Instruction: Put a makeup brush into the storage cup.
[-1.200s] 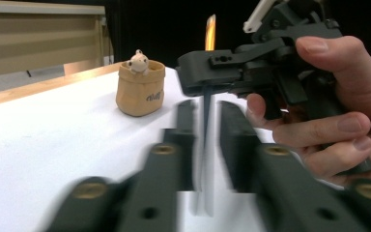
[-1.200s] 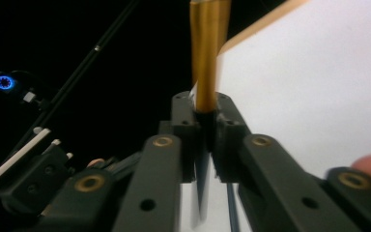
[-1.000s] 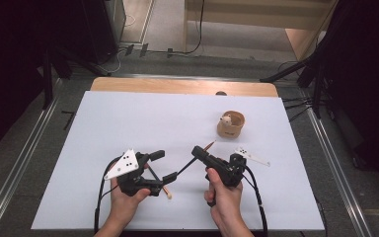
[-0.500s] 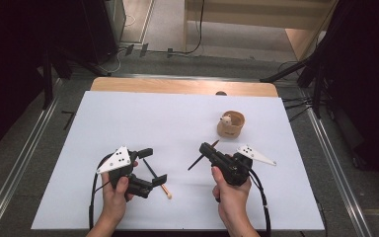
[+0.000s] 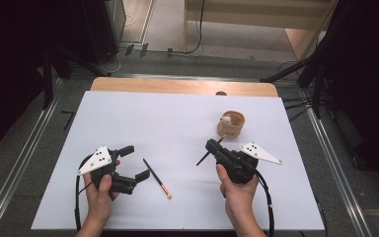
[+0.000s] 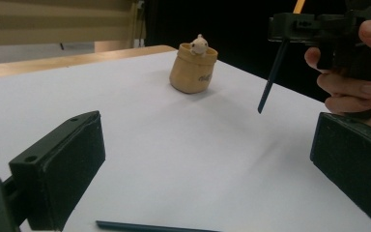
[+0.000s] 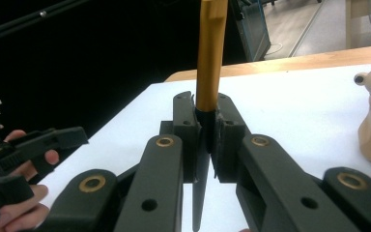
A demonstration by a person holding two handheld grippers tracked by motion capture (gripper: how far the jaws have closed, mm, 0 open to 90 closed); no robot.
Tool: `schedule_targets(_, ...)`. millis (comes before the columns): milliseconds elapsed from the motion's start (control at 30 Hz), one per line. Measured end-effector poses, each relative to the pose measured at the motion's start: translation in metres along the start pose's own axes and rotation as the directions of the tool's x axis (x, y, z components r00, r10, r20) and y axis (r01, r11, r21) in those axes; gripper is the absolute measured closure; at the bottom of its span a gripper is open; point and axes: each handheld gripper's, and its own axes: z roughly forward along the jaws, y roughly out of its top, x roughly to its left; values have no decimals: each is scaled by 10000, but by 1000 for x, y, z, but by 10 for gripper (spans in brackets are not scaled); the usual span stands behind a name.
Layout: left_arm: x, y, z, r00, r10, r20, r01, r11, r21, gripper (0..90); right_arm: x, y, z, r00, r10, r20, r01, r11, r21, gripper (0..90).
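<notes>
My left gripper (image 5: 134, 163) is open at the front left of the white table (image 5: 153, 118); its jaws have just been opening and nothing is between them. A thin black brush with a tan tip (image 5: 157, 178) lies flat just right of it, and its handle (image 6: 149, 226) crosses the bottom of the left gripper view. My right gripper (image 5: 211, 145) is shut on a second brush (image 5: 202, 159), whose black handle points down-left and whose gold part (image 7: 208, 58) rises above the jaws. A tan cup (image 5: 232, 124) with a small bear figure stands just beyond the right gripper.
A wooden strip (image 5: 177, 86) runs along the table's far edge. Metal rails (image 5: 29, 148) flank the table on both sides. Dark stands and cables (image 5: 306, 74) sit on the floor behind. Cables trail from both grippers toward the front edge.
The left gripper has let go of the black brush, which now lies on the table, and has drawn away to the left. The right gripper has shifted slightly toward the cup with its brush.
</notes>
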Motion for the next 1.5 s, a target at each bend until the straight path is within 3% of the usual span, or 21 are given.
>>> schedule_targets(167, 3, -4, -11, 9994, 59, -341, -59, 10000, -18, 0, 0, 2, -1, 9987, -436, 269, 434, 9990, 105, 843)
schedule_targets(500, 15, -11, -33, 9954, -51, -958, 40, 9999, -113, 0, -6, 8, -6, 9960, -699, 560, 693, 9975, 140, 844)
schedule_targets(1000, 27, -22, -64, 9840, 71, -1782, -111, 9997, -213, 0, -12, 23, -13, 9843, -1425, 1042, 1413, 9898, 195, 843)
schedule_targets(1200, 29, -27, -72, 9836, -101, -1802, 37, 9993, -360, 0, -17, 35, -15, 9836, -1389, 1150, 1396, 9902, 18, 844)
schedule_targets(1433, 31, -27, -76, 9825, -203, -1850, 108, 9986, -527, 0, -17, 56, -17, 9736, -1760, 1456, 1789, 9838, -69, 844)
schedule_targets(1500, 31, -28, -75, 9827, -169, -1847, 79, 9987, -494, 0, -20, 60, -17, 9758, -1595, 1492, 1627, 9866, -94, 844)
